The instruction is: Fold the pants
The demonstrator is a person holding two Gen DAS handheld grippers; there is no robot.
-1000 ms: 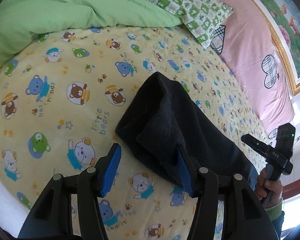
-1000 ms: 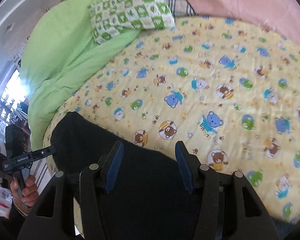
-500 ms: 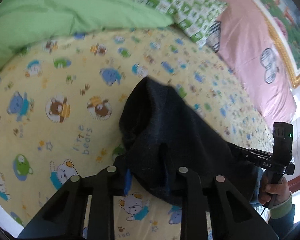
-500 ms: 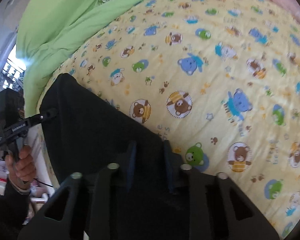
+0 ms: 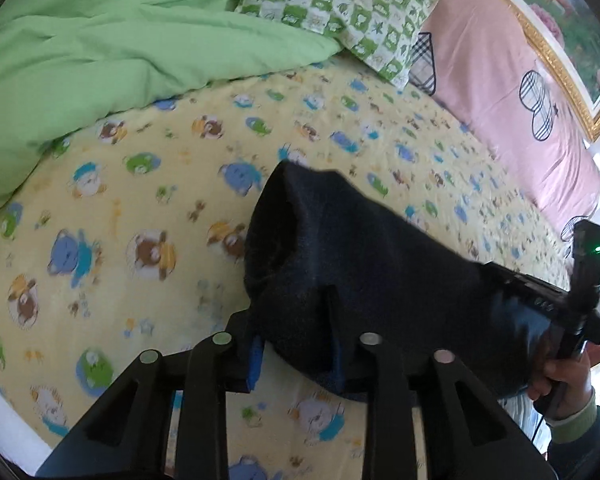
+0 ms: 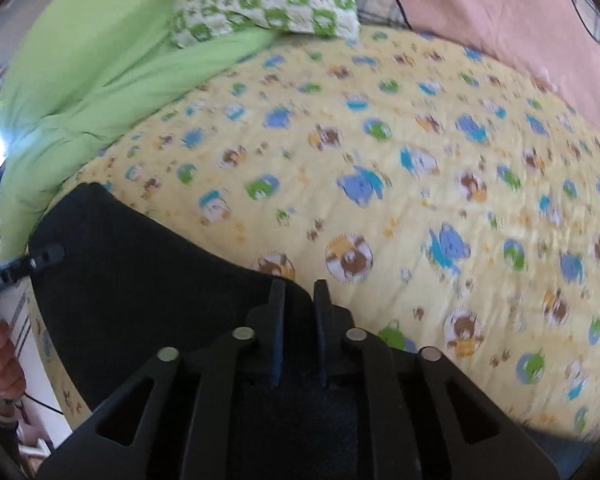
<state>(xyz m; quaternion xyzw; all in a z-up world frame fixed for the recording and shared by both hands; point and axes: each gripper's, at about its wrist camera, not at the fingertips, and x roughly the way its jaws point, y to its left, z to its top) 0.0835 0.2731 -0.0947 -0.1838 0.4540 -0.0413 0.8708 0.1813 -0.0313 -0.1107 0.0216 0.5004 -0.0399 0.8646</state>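
Note:
The dark navy pants [image 5: 360, 264] lie on the yellow bear-print bed sheet [image 5: 140, 208], stretched between my two grippers. My left gripper [image 5: 296, 344] is shut on one end of the pants, with cloth bunched over its blue pads. My right gripper [image 6: 298, 304] is shut on the other end of the pants [image 6: 148, 280], its fingers nearly together with cloth between them. The right gripper also shows at the right of the left wrist view [image 5: 540, 300], and the left gripper at the left edge of the right wrist view [image 6: 40, 258].
A green duvet [image 5: 100, 40] lies at the back left. A green checked pillow [image 5: 340, 4] and a pink cover [image 5: 500, 80] lie along the headboard side. The bed's near edge [image 6: 40, 360] is at the lower left of the right wrist view.
Both grippers were open a second ago. They closed on the ends of the pants and lifted the cloth, which is now drawn out between them.

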